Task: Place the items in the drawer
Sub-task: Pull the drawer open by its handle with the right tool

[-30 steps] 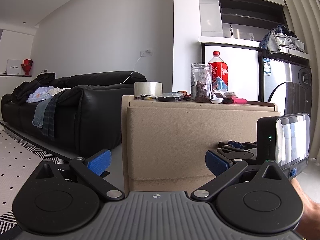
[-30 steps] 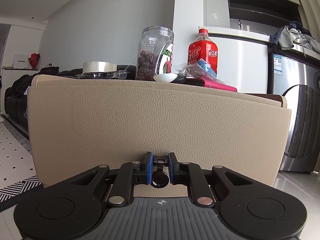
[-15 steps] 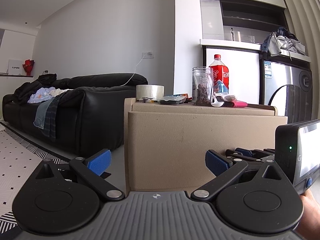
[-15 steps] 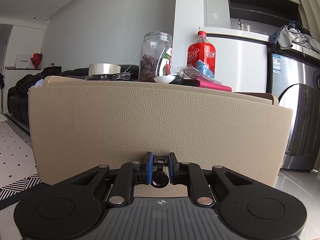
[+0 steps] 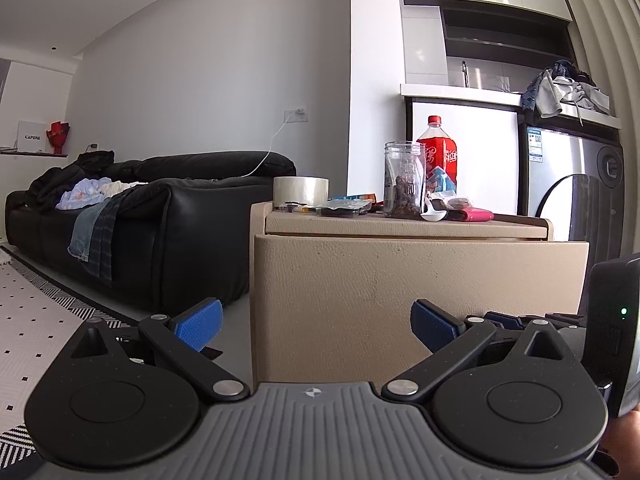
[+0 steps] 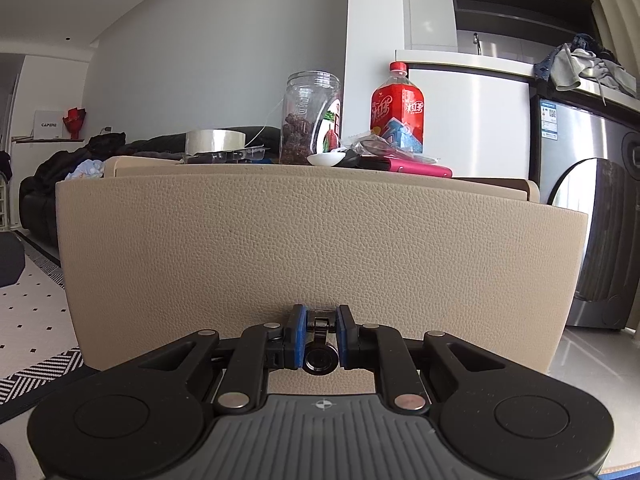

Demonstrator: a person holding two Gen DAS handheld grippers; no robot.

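The right gripper is clamped tight on the small dark drawer handle, low on the middle of the beige drawer front. Compared with a second ago, the drawer front sits proud of the cabinet: in the left wrist view a dark gap line now runs between the cabinet top and the front panel, and the panel's right corner juts out past the cabinet side, which it did not do before. Judgement: the drawer is being pulled open and is only part way out; the inside is not yet visible from either camera. The left gripper is spread wide with nothing between its blue pads, held low in front of the cabinet's left corner and slightly further back than before. The things to be stowed remain on the cabinet top: a roll of tape at its left end, a flat dark packet beside it, a glass jar near the middle, a red soda bottle behind the jar, a white spoon and a pink case toward the right end. None has been moved. Judgement: further pulling is needed before anything can go in; the free left gripper is the likely one to fetch the first item.
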